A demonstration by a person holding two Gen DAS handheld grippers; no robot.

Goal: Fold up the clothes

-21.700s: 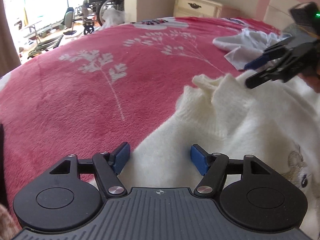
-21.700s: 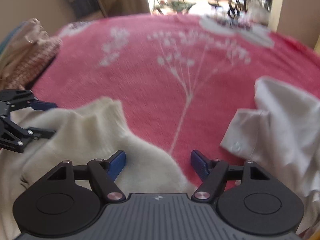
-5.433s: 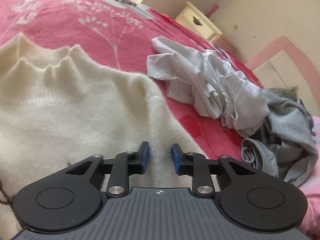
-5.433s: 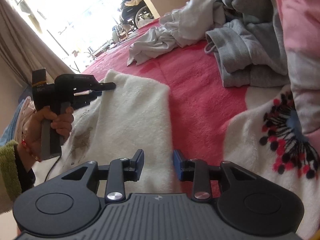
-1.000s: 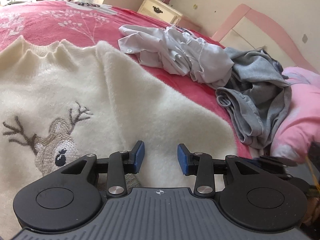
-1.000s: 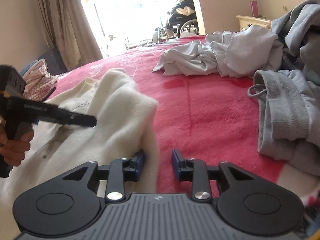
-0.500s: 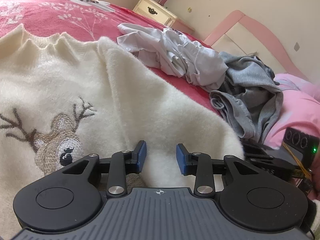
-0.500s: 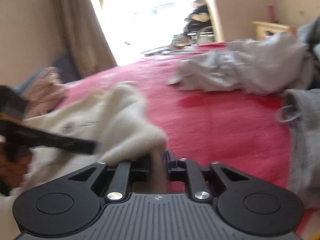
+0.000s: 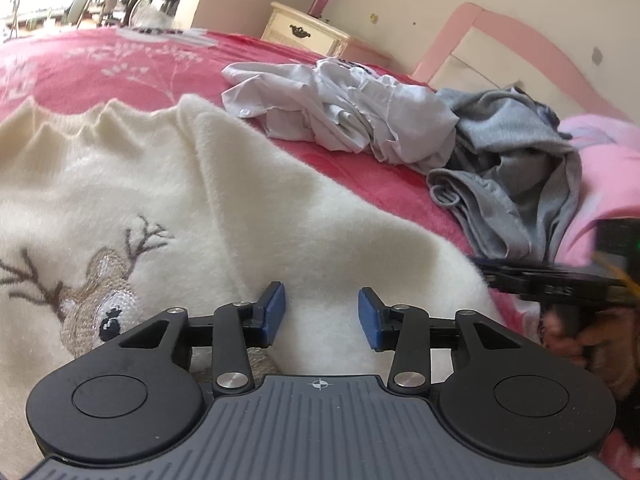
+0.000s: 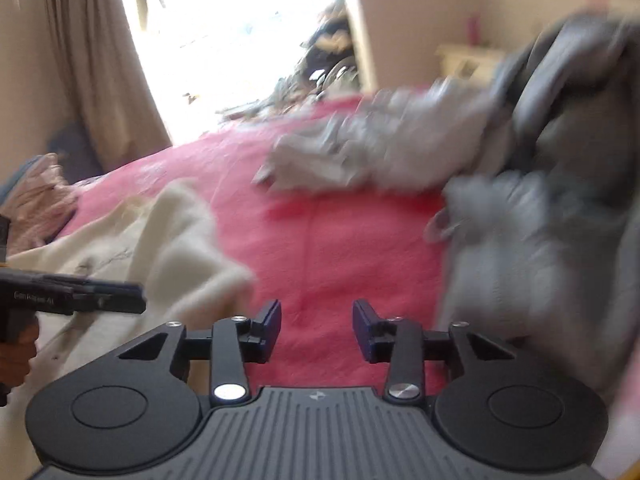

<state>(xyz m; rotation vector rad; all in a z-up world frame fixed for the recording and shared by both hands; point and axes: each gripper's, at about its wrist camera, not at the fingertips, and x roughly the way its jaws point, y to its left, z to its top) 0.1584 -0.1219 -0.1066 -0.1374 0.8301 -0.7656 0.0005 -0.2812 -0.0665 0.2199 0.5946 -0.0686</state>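
- The left gripper (image 9: pixel 320 316) hangs low over the cream sweater (image 9: pixel 168 200). Its jaws are partway apart and opening; the fluffy folded-over sleeve lies between the blue pads (image 9: pixel 273 318), but they do not press on it, so nothing is gripped.
- The right gripper (image 10: pixel 316 330) is over bare red blanket (image 10: pixel 340 248), jaws partway apart and opening, with nothing between them. The sweater's edge lies just to its left, apart from the pads.
- The sweater lies face up on the red blanket, its deer embroidery (image 9: pixel 96 296) showing and the ribbed collar at the far end. One sleeve is laid across the body, running from the shoulder to the near corner.
- Beyond it a crumpled white shirt (image 9: pixel 340 116) and a grey garment (image 9: pixel 516 184) lie heaped near the pink headboard (image 9: pixel 516 36), well apart from the sweater.
- The right-wrist view is badly blurred, so details there are uncertain.
- Risk: the plush sleeve looks springy. With both grippers off it, it may slide off the body and undo the fold.
- Risk: a pad snagging the long pile as the left gripper lifts would drag the sleeve crooked.
- Risk: a right-side sweep towards the next hold might catch the grey garment close by and pull it in.
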